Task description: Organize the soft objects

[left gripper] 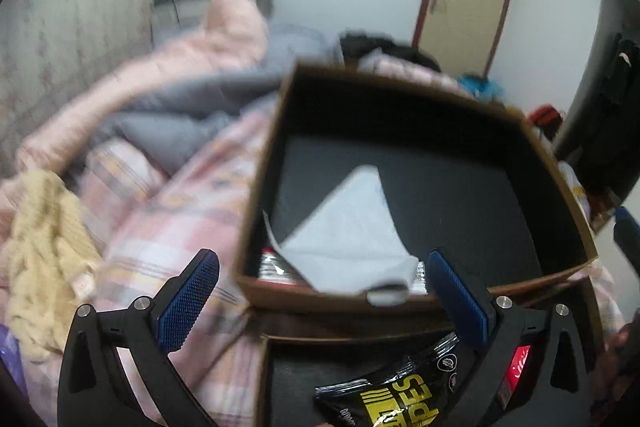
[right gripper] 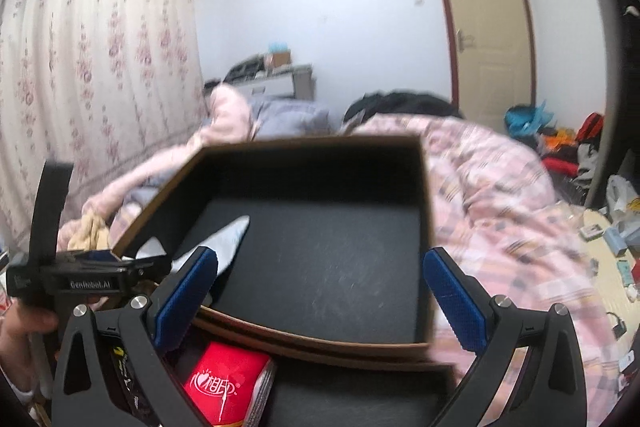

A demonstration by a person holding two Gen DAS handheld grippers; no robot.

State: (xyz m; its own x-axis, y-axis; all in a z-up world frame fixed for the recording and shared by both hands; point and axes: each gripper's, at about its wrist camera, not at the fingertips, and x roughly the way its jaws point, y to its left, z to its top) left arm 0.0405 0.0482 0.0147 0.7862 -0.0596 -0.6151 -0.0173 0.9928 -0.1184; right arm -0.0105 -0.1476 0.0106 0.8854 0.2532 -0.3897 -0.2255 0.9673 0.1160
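Note:
A brown cardboard box (left gripper: 256, 187) with a black inside sits on the bed; it also shows in the right wrist view (right gripper: 426, 227). A white folded cloth (left gripper: 352, 235) lies in its near left corner, and shows in the right wrist view (right gripper: 228, 239). A second box (left gripper: 264, 379) lies nearer, holding a black-and-yellow packet (left gripper: 400, 395) and a red packet (right gripper: 228, 387). My left gripper (left gripper: 324, 303) is open and empty over the near rim. My right gripper (right gripper: 320, 299) is open and empty above the boxes. The left gripper's body (right gripper: 80, 275) shows at the left.
A cream knitted item (left gripper: 44, 251) lies on the pink plaid bedding (left gripper: 180, 227) at the left. Grey and pink quilts (left gripper: 180, 107) are heaped behind. A door (right gripper: 484, 35) and floor clutter (right gripper: 560, 143) are at the right, a curtain (right gripper: 80, 67) at the left.

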